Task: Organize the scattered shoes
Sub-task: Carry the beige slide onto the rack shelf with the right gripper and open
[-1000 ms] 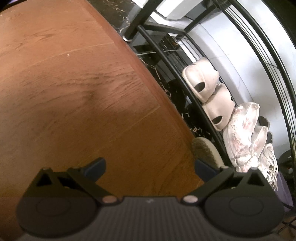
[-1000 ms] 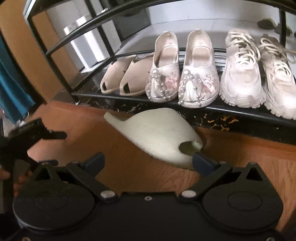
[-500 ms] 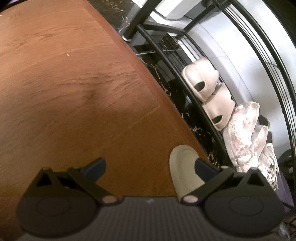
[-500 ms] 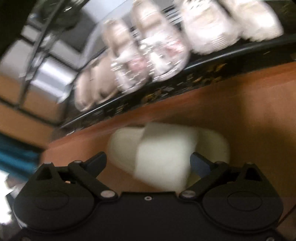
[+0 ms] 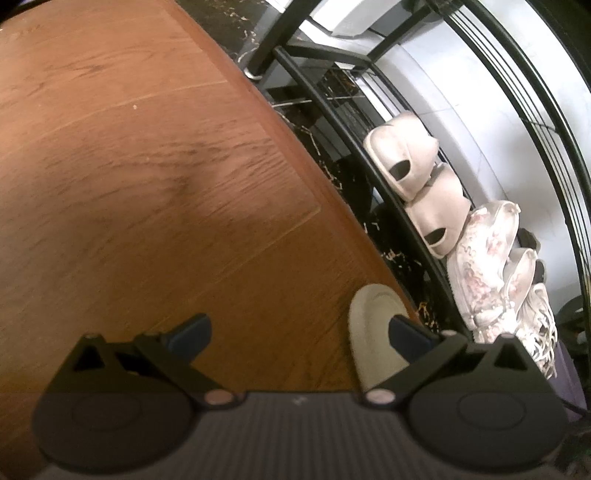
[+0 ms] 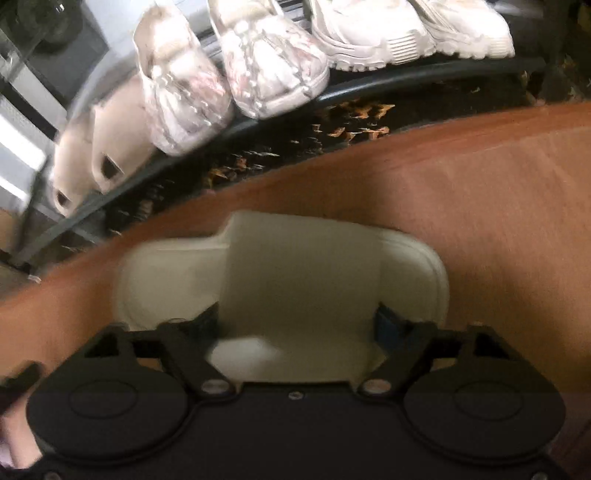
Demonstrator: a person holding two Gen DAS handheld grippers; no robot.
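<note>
A cream slide slipper (image 6: 295,266) lies strap up on the wooden floor in front of the shoe rack (image 6: 406,77). My right gripper (image 6: 297,321) points down over it with the strap between its jaws. The jaws are closing and the fingertips (image 6: 386,325) sit at the strap's two sides; the blur hides whether they press. In the left wrist view the slipper's end (image 5: 373,332) shows behind my left gripper's right finger. My left gripper (image 5: 299,330) hangs open over bare floor, holding nothing.
The rack's bottom shelf carries a pair of beige slippers (image 5: 406,158), a pair of floral shoes (image 6: 229,74) and white sneakers (image 6: 369,33). A dark marbled strip (image 6: 332,122) runs between floor and rack. Wooden floor (image 5: 147,184) spreads to the left.
The slipper went from lying sole up to strap up. My right gripper rolled, dropped over it and narrowed its jaws around the strap. The left gripper stayed put.
</note>
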